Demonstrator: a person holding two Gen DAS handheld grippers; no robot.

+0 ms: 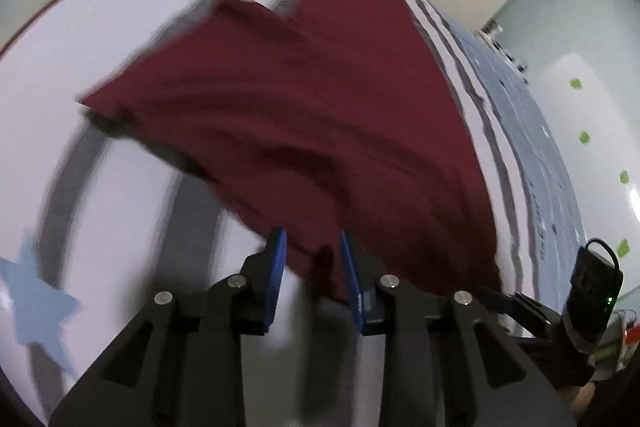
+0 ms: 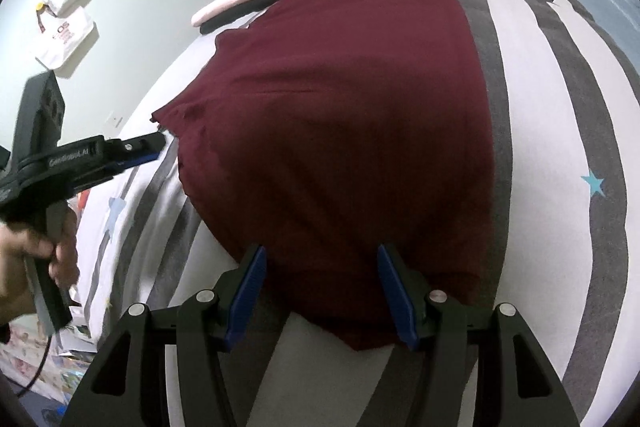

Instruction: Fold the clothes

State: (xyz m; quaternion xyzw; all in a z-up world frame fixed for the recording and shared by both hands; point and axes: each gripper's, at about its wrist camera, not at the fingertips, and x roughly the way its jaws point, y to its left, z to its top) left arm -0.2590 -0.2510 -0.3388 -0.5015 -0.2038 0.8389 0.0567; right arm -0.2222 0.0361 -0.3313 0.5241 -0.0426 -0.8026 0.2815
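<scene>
Writing is legible in one place only: the body of the left gripper (image 2: 158, 143), seen at the left edge of the right wrist view, carries white lettering that appears to read "GenRobot.AI". A hand (image 2: 28, 251) holds its grip below. Its tips lie just beside the left edge of the maroon garment (image 2: 340, 115), apart from the cloth. In the left wrist view the blue pads (image 1: 280, 259) stand parted, with a dark fold of the fabric's near edge lying in the gap; neither pad presses on it, so this gripper is released. That view is blurred.

On the wall at far left hangs a white tote bag (image 2: 66, 39) with a red print too small to read.

At centre, the maroon garment lies spread along the striped bedsheet (image 2: 532, 131), reaching toward the far end of the bed. A folded pink and black stack (image 2: 248, 1) rests beside its far left edge.

At right, the right gripper (image 2: 322, 287) is unclenched: its jaws stand wide over the garment's near hem, pads clear of the fabric.
</scene>
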